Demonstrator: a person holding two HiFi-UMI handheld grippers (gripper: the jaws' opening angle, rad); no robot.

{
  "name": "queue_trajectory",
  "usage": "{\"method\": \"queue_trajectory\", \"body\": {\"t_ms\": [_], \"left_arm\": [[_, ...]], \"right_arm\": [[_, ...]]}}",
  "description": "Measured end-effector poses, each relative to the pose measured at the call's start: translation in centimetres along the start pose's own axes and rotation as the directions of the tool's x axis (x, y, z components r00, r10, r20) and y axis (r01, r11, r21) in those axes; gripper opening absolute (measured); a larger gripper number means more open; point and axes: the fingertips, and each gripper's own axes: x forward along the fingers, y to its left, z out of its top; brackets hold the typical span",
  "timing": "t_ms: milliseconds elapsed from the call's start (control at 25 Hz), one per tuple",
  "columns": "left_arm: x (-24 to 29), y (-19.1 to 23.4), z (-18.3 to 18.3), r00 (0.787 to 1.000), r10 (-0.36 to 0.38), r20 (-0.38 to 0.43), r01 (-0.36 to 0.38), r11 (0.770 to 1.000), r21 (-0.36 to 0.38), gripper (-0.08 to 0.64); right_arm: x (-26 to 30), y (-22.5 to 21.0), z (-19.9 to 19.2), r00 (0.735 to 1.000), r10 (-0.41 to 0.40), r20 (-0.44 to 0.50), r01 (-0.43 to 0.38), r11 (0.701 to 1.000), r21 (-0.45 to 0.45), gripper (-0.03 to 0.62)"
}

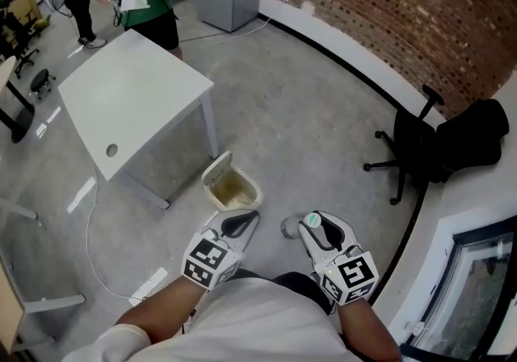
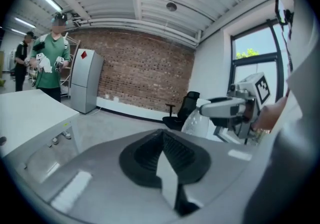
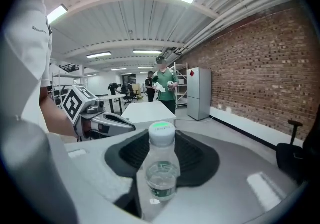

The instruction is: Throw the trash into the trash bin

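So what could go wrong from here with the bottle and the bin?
The right gripper holds the smooth bottle by two pads only, so it may tilt or slip out early. The trash bin looks small from this height; a released bottle could hit its rim and roll away.

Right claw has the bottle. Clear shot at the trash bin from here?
Probably yes. The right claw grips the bottle just short of the trash bin, whose lid is flipped back, leaving the mouth open. Only bare floor lies between them, and the left claw sits alongside, not across the path.
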Motion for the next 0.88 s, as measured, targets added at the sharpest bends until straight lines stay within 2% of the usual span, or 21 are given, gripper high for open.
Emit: {"method": "queue_trajectory", "body": {"t_ms": [200, 320, 400, 480, 640, 720, 800, 880], "left_arm": [[-0.7, 3.2, -0.5, 0.991, 0.132, 0.008, -0.132, 0.990, -0.048, 0.003], [-0.9, 5.4, -0.5, 0.974, 0.227, 0.013, -0.225, 0.970, -0.096, 0.003], [-0.7, 6.9, -0.3, 0.955, 0.295, 0.025, -0.290, 0.949, -0.126, 0.003], [-0.7, 8.5, -0.4, 0.926, 0.376, 0.031, -0.366, 0.916, -0.165, 0.003], [-0.9, 10.4, -0.1, 0.844, 0.534, 0.041, -0.509, 0.825, -0.246, 0.003], [-0.3, 10.3, 0.5, 0.813, 0.581, 0.038, -0.561, 0.799, -0.216, 0.003], [0.6, 10.2, 0.9, 0.793, 0.608, 0.026, -0.594, 0.782, -0.188, 0.003], [0.8, 10.5, 1.4, 0.761, 0.648, 0.032, -0.625, 0.745, -0.231, 0.003]], "right_arm": [[4.4, 0.1, 1.4, 0.990, 0.140, -0.013, -0.141, 0.988, -0.063, 0.156], [7.6, 0.0, 1.5, 0.973, 0.229, -0.020, -0.230, 0.970, -0.081, 0.155], [9.9, -0.3, 1.9, 0.952, 0.305, -0.025, -0.306, 0.945, -0.113, 0.156], [12.0, -0.3, 2.4, 0.920, 0.390, -0.038, -0.392, 0.909, -0.145, 0.156], [15.0, 0.1, 3.1, 0.834, 0.548, -0.072, -0.549, 0.805, -0.224, 0.156], [15.9, -0.2, 3.3, 0.798, 0.597, -0.081, -0.597, 0.763, -0.247, 0.156], [16.8, -0.5, 3.6, 0.761, 0.641, -0.096, -0.642, 0.723, -0.255, 0.156], [17.3, -0.7, 3.9, 0.723, 0.681, -0.116, -0.682, 0.678, -0.273, 0.156]]}}
